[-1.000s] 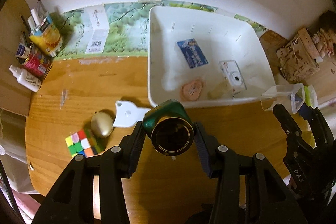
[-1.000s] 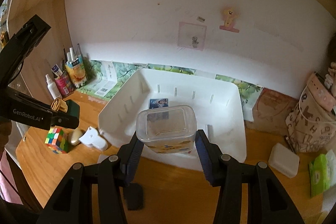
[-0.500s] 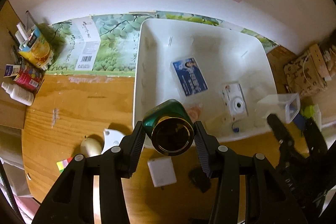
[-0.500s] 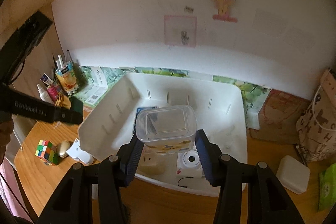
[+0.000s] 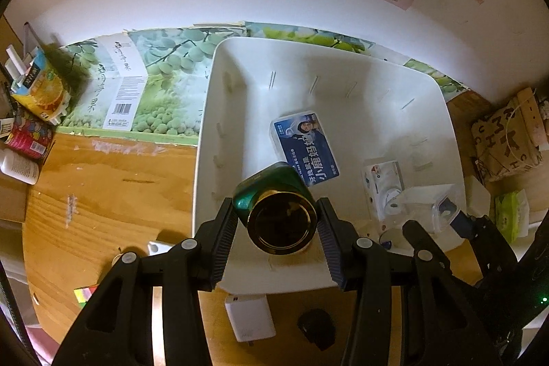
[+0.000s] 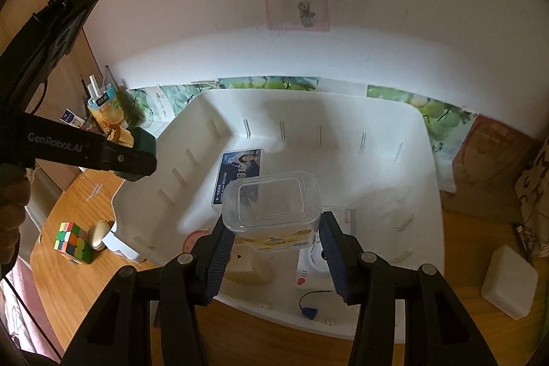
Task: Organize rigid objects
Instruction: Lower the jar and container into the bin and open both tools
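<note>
Left wrist view first: the left gripper [image 5: 280,222] pinches a green tin [image 5: 274,208] with a gold lid, lid facing the lens, held above the near left part of the white bin [image 5: 219,112]. Ahead of the fingers, on the bin floor, lies a blue card box [image 5: 305,148]; off to the right sits a small white camera [image 5: 386,191].

Over to the right wrist view: the right gripper [image 6: 272,240] clamps a clear tub [image 6: 272,204] by its sides, hanging over the near middle of the bin, with the blue box just beyond it and the camera below and to the right.

The job now looks like setting both down inside. Best bet: lower each one to a bare patch of floor before letting go, the tin left of the blue box, the tub clear of the camera, and keep the two grippers apart as they descend.

Left of the bin, on the table, a cube [image 6: 72,241] and a pale oval thing [image 6: 98,234] wait their turn.

Hard to call: the tin's underside is hidden, the tub's contents are unclear through the plastic, and the pinkish and yellowish items beneath the tub are mostly covered. How high either item hangs, I can't tell.
</note>
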Available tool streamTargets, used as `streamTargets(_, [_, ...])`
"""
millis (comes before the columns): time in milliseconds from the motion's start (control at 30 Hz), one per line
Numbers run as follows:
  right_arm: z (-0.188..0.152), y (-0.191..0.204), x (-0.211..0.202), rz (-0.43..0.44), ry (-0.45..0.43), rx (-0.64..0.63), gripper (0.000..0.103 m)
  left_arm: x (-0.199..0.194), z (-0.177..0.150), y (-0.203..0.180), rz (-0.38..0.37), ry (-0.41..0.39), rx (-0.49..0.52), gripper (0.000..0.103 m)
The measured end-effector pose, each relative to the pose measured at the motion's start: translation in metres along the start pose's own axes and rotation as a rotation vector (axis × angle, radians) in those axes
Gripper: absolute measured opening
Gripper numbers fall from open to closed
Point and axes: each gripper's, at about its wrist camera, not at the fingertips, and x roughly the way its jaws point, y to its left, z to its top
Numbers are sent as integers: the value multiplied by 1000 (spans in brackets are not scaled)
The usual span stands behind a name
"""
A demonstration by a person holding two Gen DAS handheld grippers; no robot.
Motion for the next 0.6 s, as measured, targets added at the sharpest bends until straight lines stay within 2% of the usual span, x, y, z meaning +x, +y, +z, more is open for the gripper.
streamTargets(600, [-6,-17,4,2,7,73,52,25,5,-12,13,28,26,51])
